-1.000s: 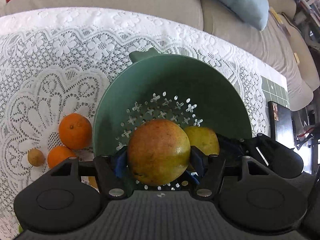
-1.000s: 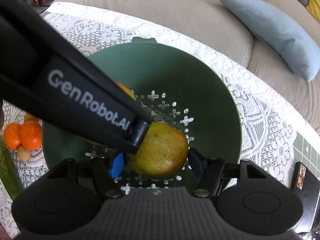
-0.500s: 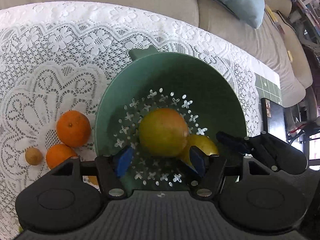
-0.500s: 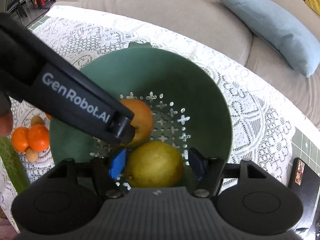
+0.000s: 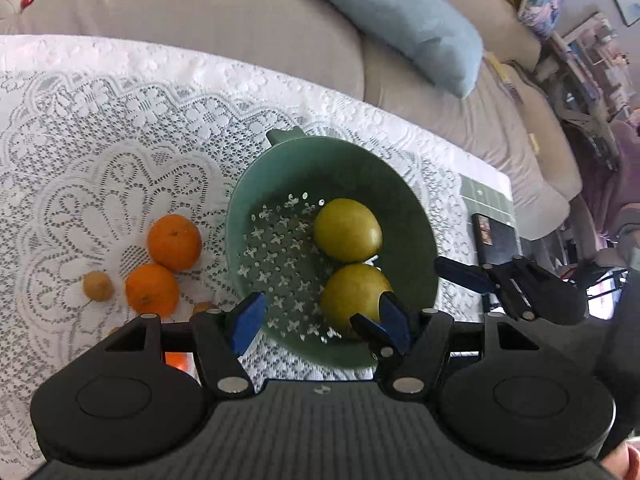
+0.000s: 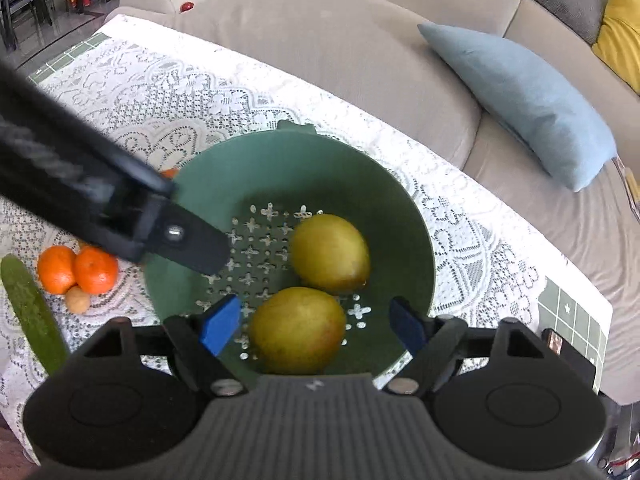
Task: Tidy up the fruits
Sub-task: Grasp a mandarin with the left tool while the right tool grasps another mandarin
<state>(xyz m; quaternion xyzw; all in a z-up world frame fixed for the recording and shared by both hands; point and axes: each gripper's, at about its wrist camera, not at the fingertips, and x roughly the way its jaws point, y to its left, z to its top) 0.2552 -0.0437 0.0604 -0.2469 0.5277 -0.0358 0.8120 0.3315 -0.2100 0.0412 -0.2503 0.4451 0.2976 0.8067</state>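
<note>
A green colander (image 5: 320,160) stands on the lace cloth with two yellow-green fruits in it, a far fruit (image 5: 347,230) and a near fruit (image 5: 354,296). My left gripper (image 5: 320,320) hangs open above the colander's near rim, nothing between its blue pads. In the right wrist view the same colander (image 6: 280,160) holds the far fruit (image 6: 330,254) and the near fruit (image 6: 298,328). My right gripper (image 6: 314,324) is above the near fruit, jaws opening, pads clear of it. The left gripper's finger (image 6: 192,244) crosses the colander's left side.
Two oranges (image 5: 174,242) (image 5: 152,289) and a small brown fruit (image 5: 97,286) lie left of the colander, a cucumber (image 6: 32,312) farther left. A black object (image 5: 496,240) lies at the table's right edge. A sofa with a blue cushion (image 6: 520,104) runs behind the table.
Both grippers let go of their fruits into the colander and rose. The left opened first; the right jaws spread in the last half second. The two fruits now lie side by side.
</note>
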